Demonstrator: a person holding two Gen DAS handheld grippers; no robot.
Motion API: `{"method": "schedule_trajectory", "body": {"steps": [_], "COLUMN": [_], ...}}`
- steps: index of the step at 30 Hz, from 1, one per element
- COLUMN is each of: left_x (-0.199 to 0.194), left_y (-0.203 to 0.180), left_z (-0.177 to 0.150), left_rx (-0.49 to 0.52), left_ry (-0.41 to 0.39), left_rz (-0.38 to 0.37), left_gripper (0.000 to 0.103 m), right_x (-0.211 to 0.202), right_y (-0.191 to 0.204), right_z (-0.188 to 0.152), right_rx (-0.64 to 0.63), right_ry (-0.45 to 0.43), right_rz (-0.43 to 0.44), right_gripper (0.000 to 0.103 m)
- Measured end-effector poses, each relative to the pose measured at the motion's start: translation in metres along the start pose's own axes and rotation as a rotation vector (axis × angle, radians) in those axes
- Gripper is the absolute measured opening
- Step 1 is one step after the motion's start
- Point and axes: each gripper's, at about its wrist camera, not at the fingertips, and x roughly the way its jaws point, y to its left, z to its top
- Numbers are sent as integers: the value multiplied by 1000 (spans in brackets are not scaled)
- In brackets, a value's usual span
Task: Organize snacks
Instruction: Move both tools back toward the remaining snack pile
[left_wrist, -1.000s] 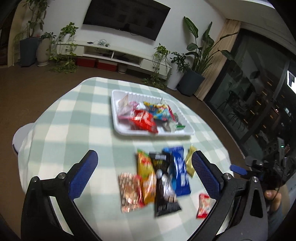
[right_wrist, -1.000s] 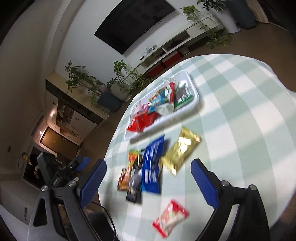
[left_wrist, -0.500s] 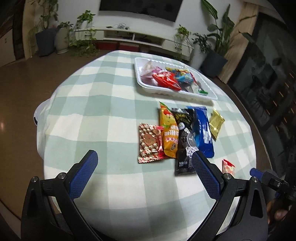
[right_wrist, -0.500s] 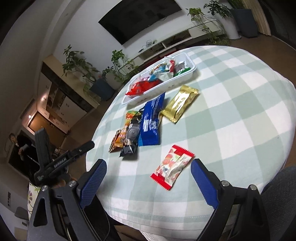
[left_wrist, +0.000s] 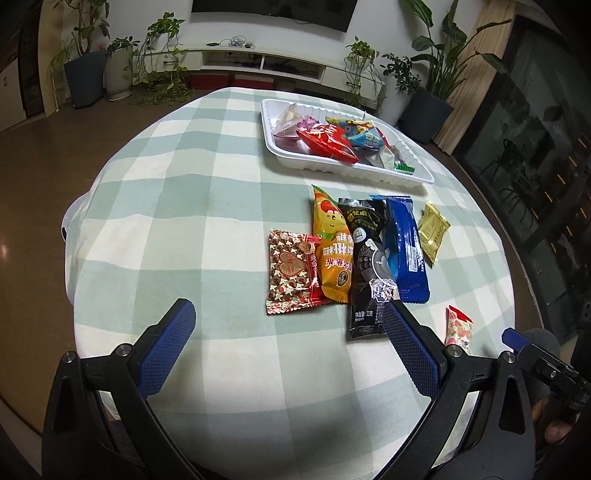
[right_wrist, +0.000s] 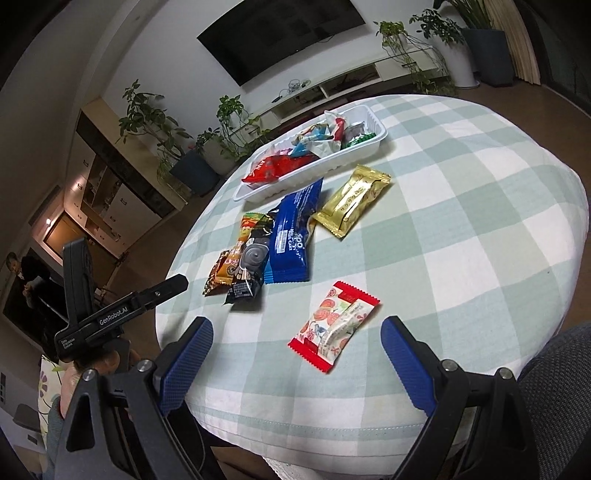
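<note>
Several snack packets lie on the checked tablecloth: a star-patterned red packet (left_wrist: 291, 271), an orange one (left_wrist: 331, 251), a black one (left_wrist: 365, 269), a blue one (left_wrist: 404, 247), a gold one (left_wrist: 433, 230) and a small red-and-white one (right_wrist: 334, 328). A white tray (left_wrist: 280, 147) at the far side holds several more snacks. My left gripper (left_wrist: 288, 317) is open and empty at the near edge, short of the star-patterned packet. My right gripper (right_wrist: 297, 328) is open and empty, with the red-and-white packet just ahead between its fingers.
The round table (right_wrist: 480, 206) drops off at its near edge on both sides. A grey chair cushion (right_wrist: 554, 369) is at the lower right. A TV stand (left_wrist: 258, 62) and potted plants (left_wrist: 428, 88) stand far behind.
Both grippers have pulled back toward the near edge of the table and tilted down, so the loose packets now sit farther ahead. Both stay open. No snack has moved.
</note>
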Motion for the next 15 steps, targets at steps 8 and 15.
{"method": "schedule_trajectory", "body": {"steps": [8, 15], "left_x": [19, 52], "left_y": [8, 12], "left_z": [13, 29], "left_rx": [6, -2], "left_ry": [64, 124], "left_rz": [17, 18], "left_gripper": [97, 59], "right_x": [4, 13], "right_y": [8, 12], "right_z": [-3, -9], "right_rx": [-42, -74], "right_ry": [10, 30], "right_rz": [-17, -31], "right_gripper": [94, 89]}}
